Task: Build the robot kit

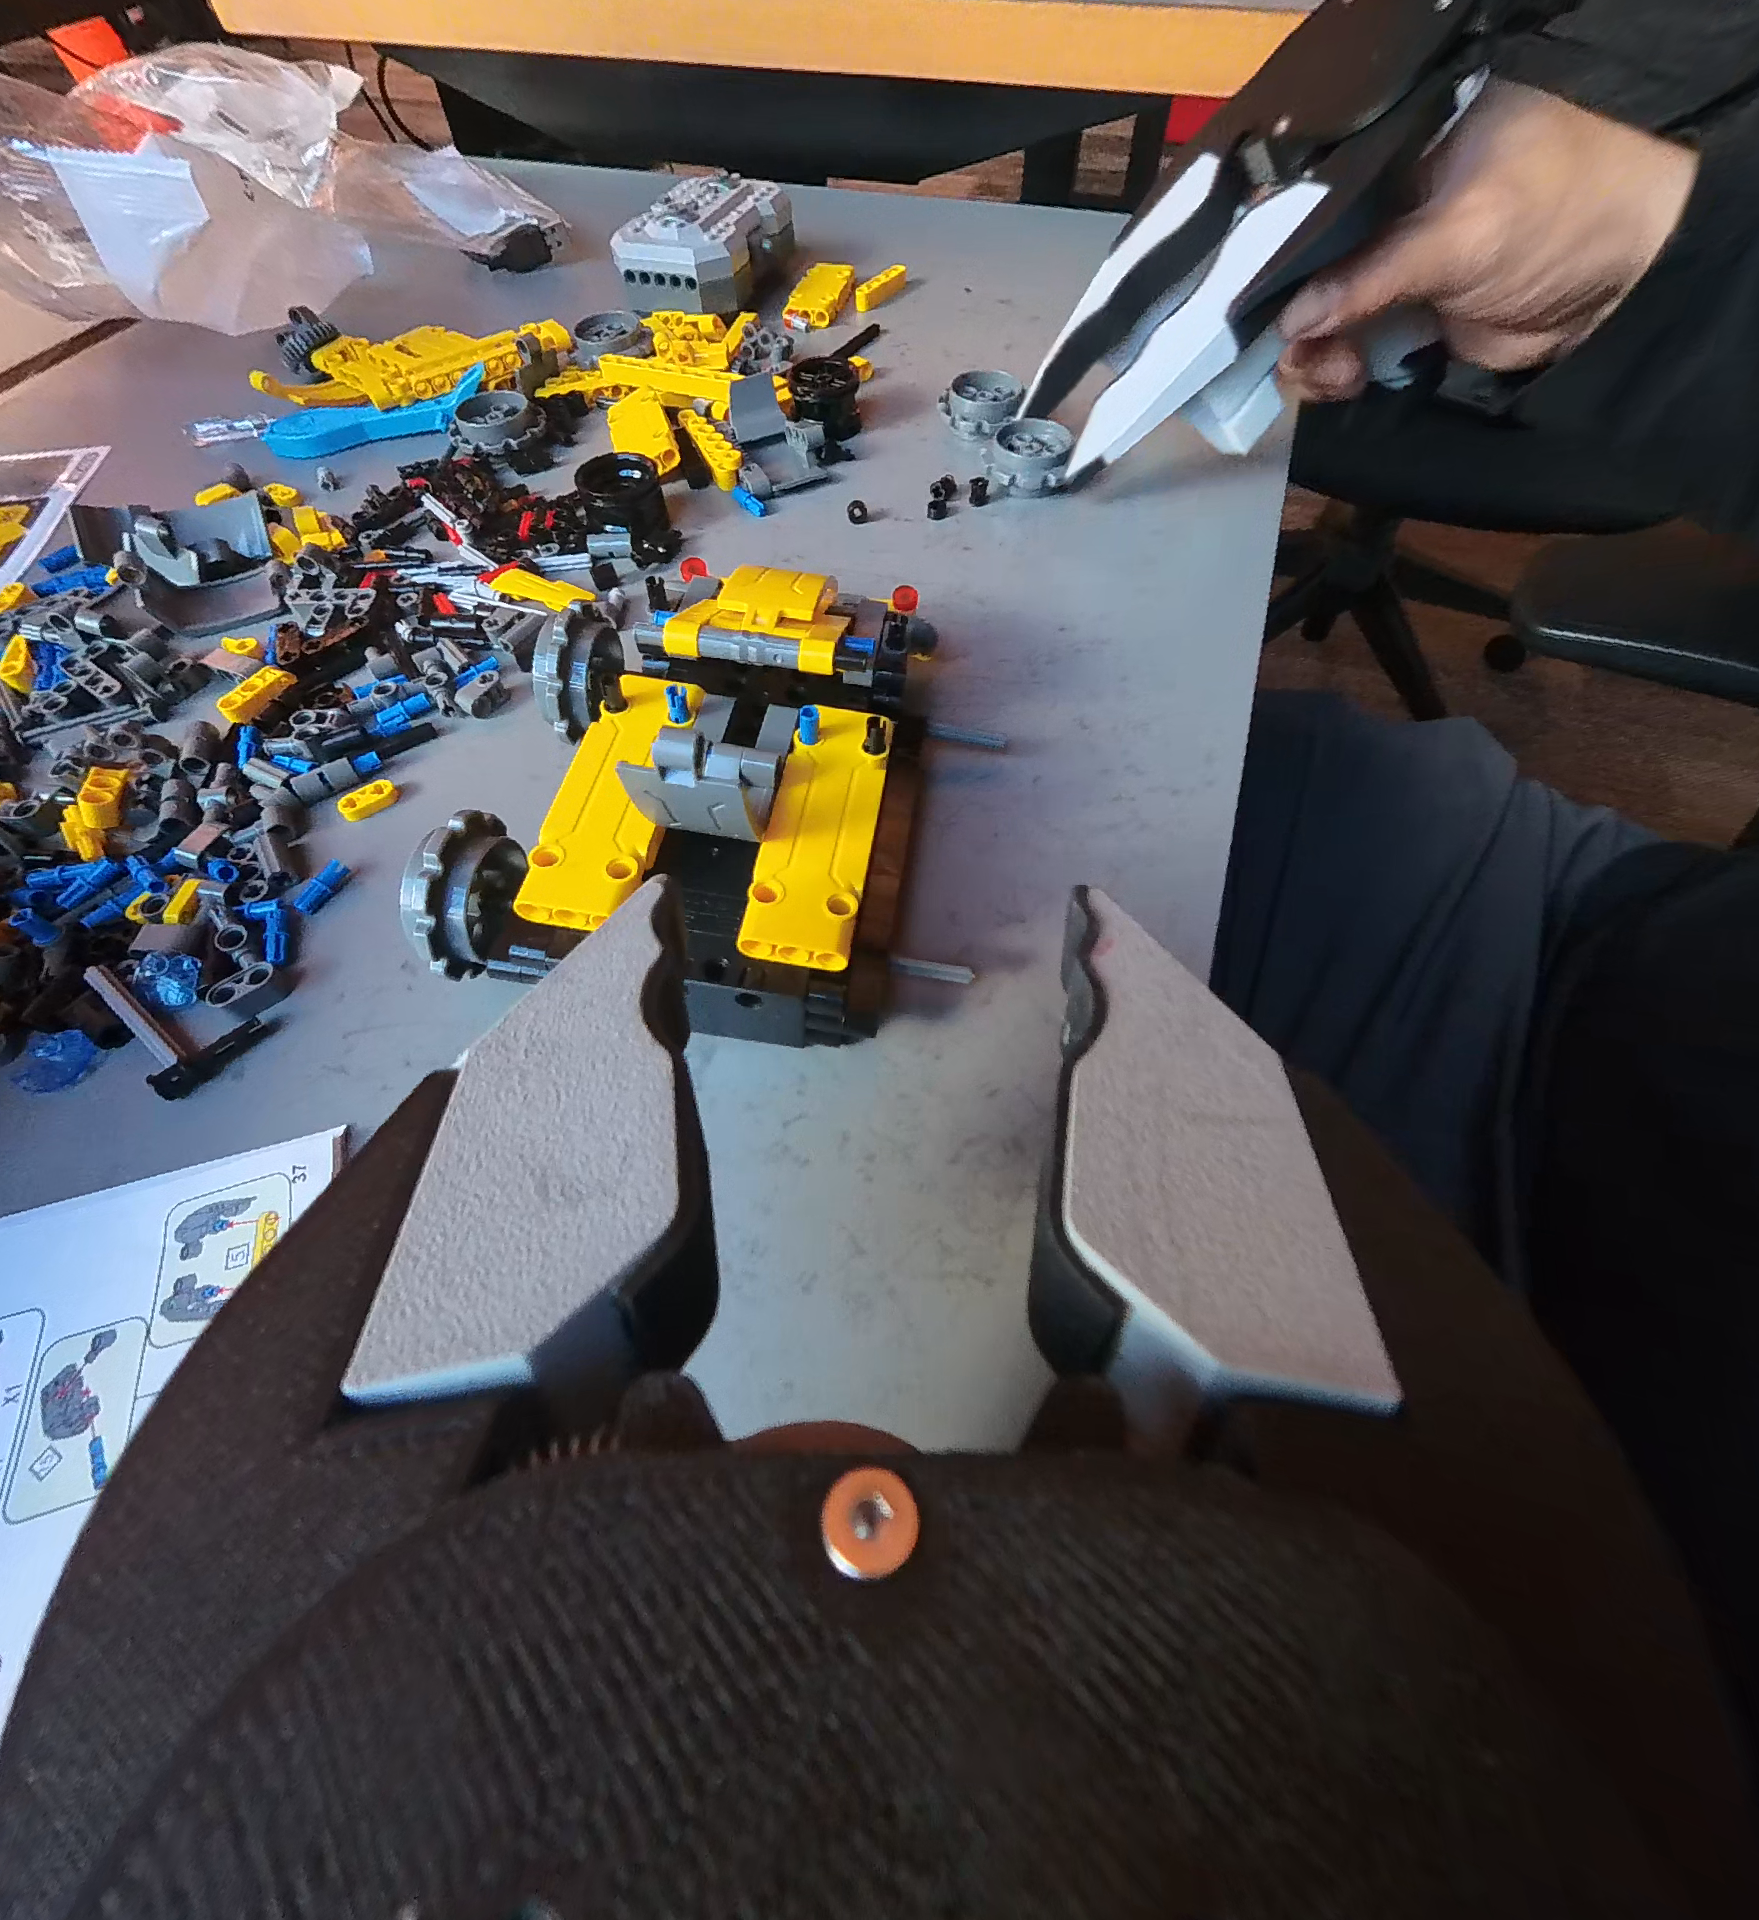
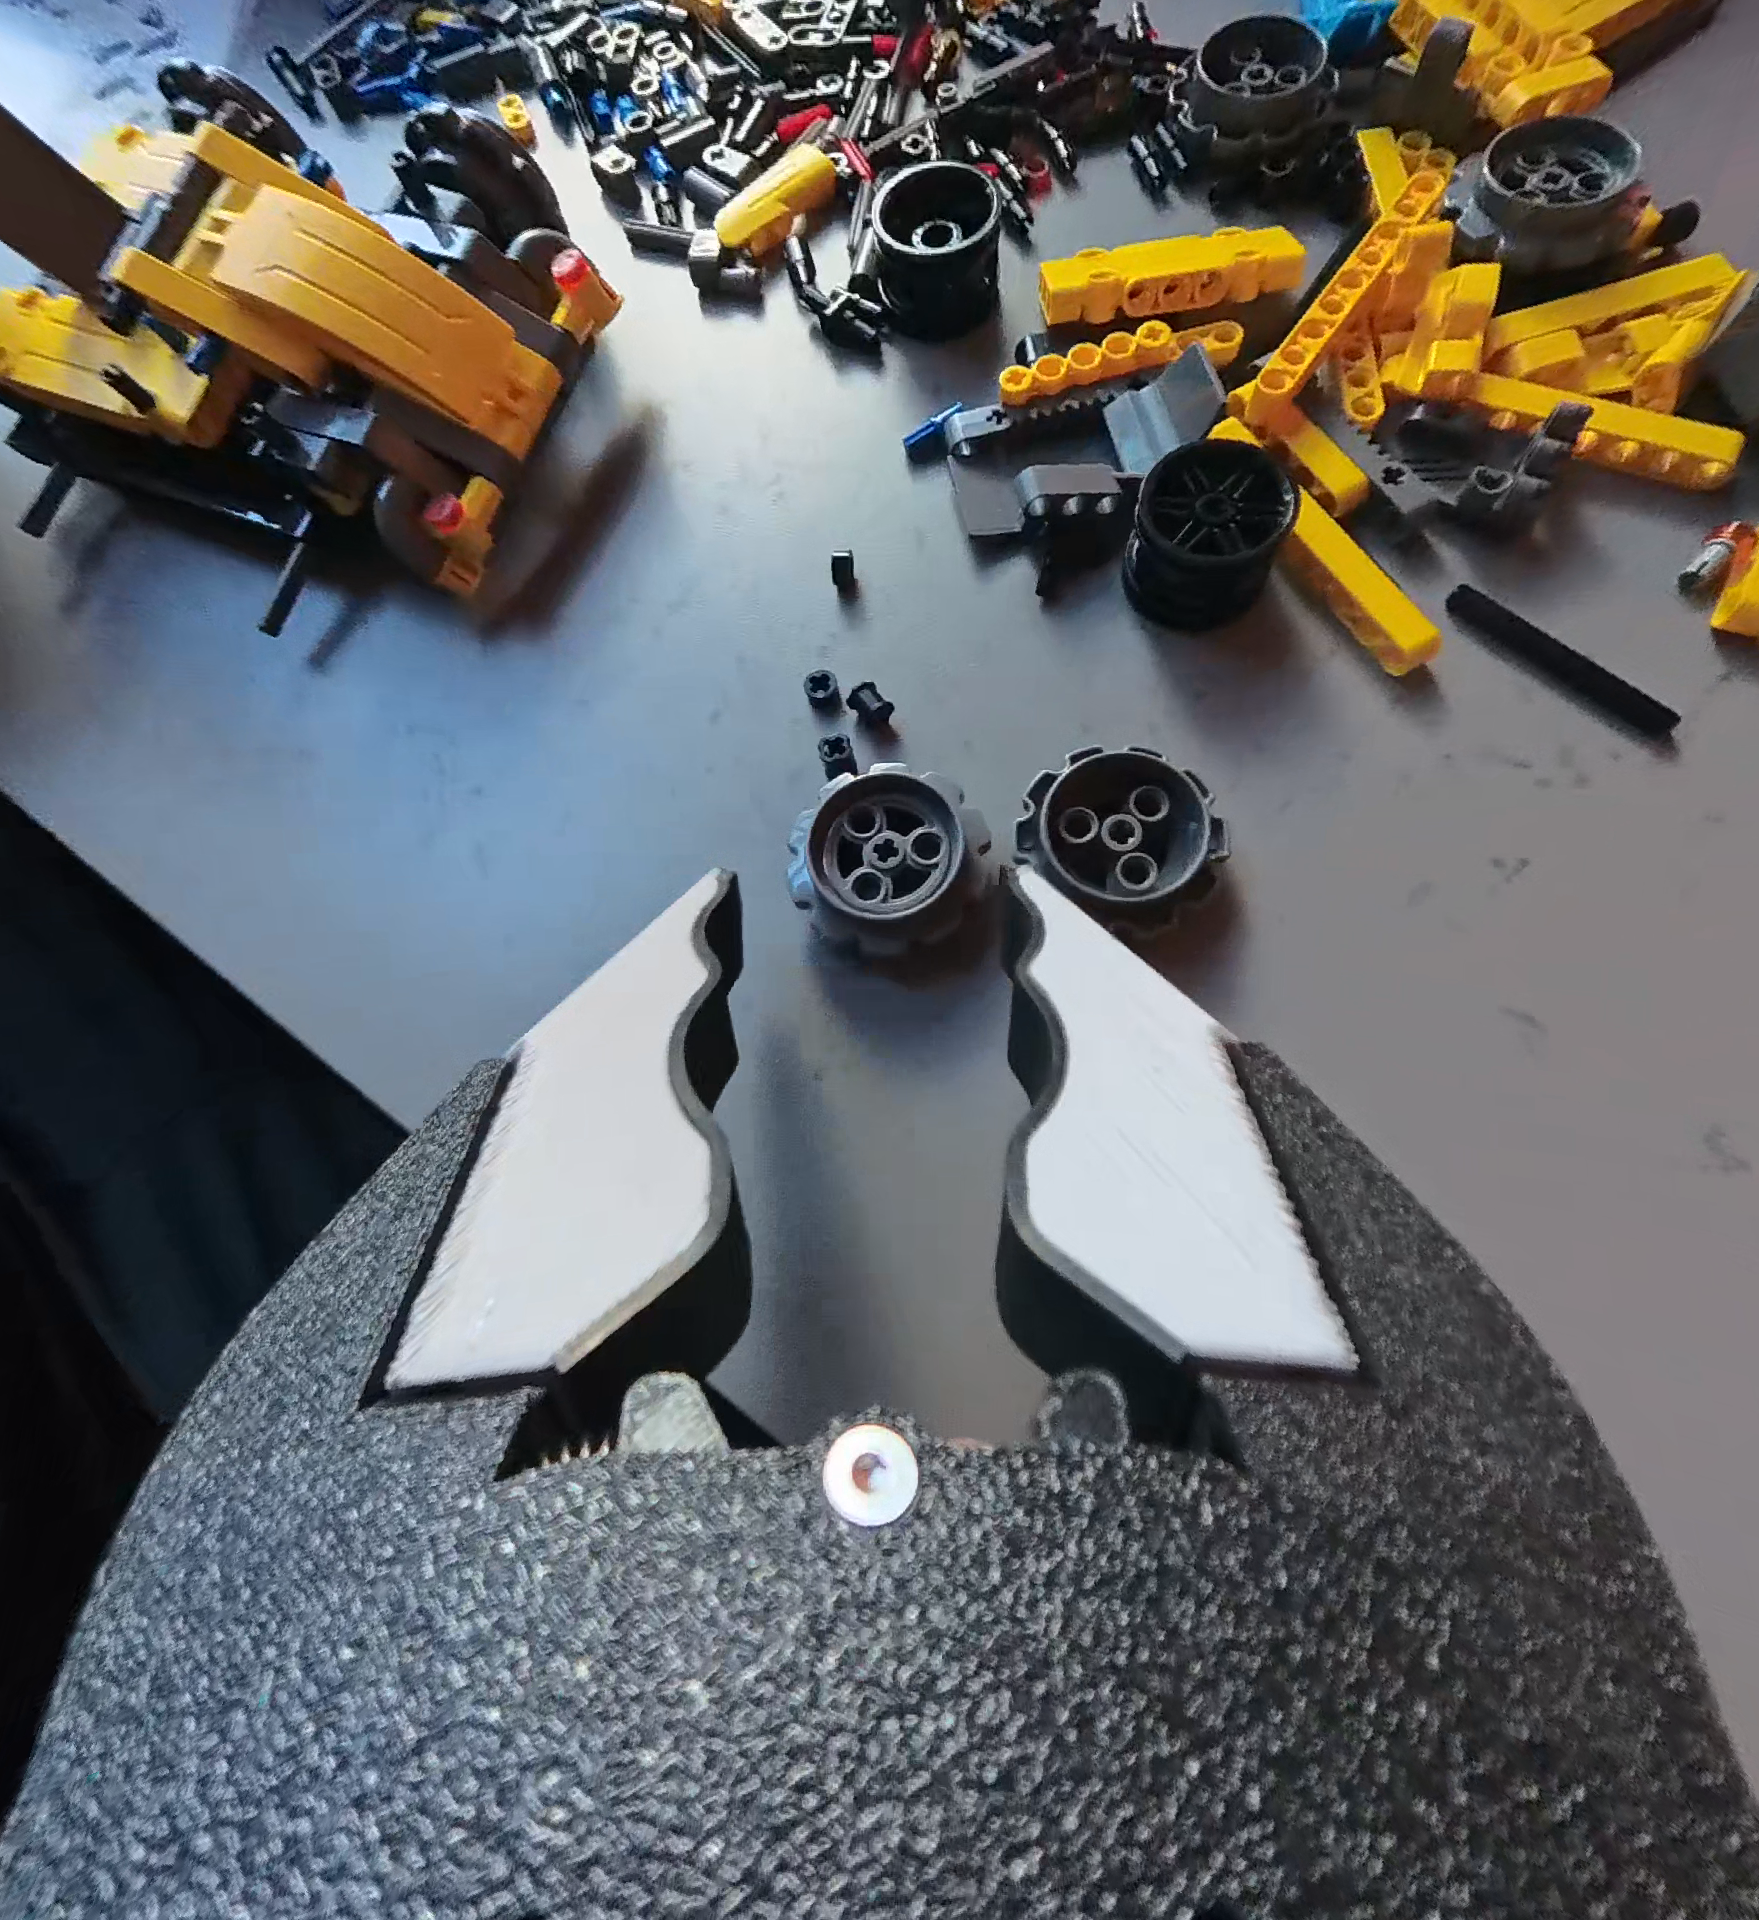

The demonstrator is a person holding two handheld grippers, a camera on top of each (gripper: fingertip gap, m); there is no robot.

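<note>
Both grippers wide open, nothing held.
Right gripper (image 2: pixel 870 899) straddles a small, light, rigid grey toothed plastic wheel (image 2: pixel 887 854); left gripper (image 1: pixel 864 914) hovers before the yellow brick vehicle (image 1: pixel 740 790).

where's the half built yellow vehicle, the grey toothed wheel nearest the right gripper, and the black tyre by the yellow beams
half-built yellow vehicle (image 1: pixel 740 790): left wrist view, on its grey seat piece.
grey toothed wheel (image 2: pixel 887 847): right wrist view, on its hub, just ahead of the open fingers.
black tyre (image 2: pixel 1210 540): right wrist view, on its spoked face.
</note>
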